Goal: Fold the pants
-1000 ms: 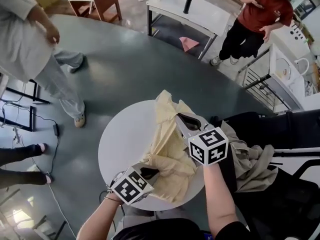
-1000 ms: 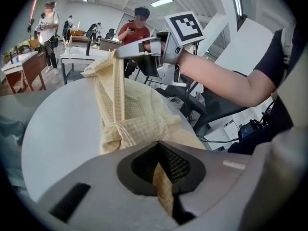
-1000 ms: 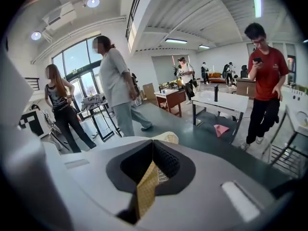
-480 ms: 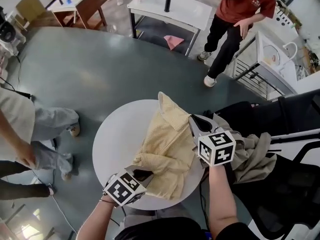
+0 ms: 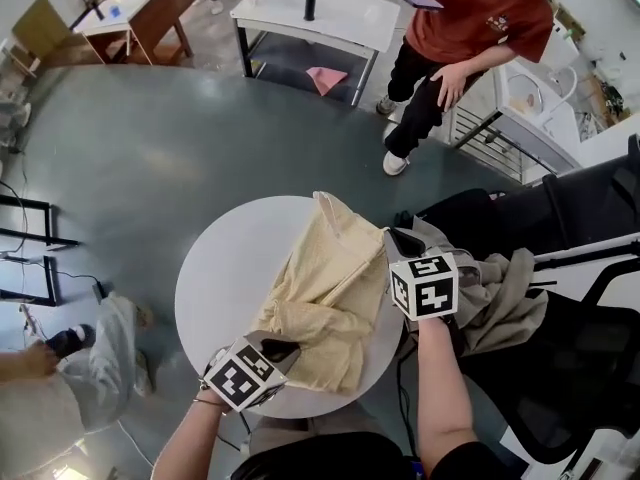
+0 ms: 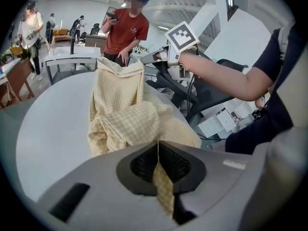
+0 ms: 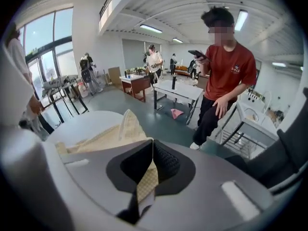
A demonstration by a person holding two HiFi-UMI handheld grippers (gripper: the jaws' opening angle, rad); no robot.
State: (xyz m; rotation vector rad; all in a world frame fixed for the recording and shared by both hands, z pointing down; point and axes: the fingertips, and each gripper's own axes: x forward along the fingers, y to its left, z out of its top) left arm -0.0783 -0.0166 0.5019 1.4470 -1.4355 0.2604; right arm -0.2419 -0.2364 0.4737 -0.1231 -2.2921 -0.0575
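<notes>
The pale yellow checked pants (image 5: 325, 293) lie crumpled across the right half of a round white table (image 5: 225, 268). My left gripper (image 5: 281, 349) is at the table's near edge, shut on a fold of the pants; the checked cloth shows pinched between its jaws in the left gripper view (image 6: 159, 150). My right gripper (image 5: 401, 241) is at the table's right edge, shut on another edge of the pants (image 7: 111, 131), with cloth caught between its jaws (image 7: 150, 150). In the left gripper view the pants (image 6: 126, 117) rise toward the right gripper (image 6: 159, 57).
A black chair (image 5: 570, 368) draped with a beige garment (image 5: 500, 303) stands right of the table. A person in a red shirt (image 5: 455, 23) stands beyond it, by a white table (image 5: 330, 13). Another person's legs (image 5: 70, 388) are at the lower left.
My right gripper has carried its pinch of the pants rightward to the table's right edge, drawing the cloth flatter. The left gripper has stayed put. The person at the left has moved down and out.
</notes>
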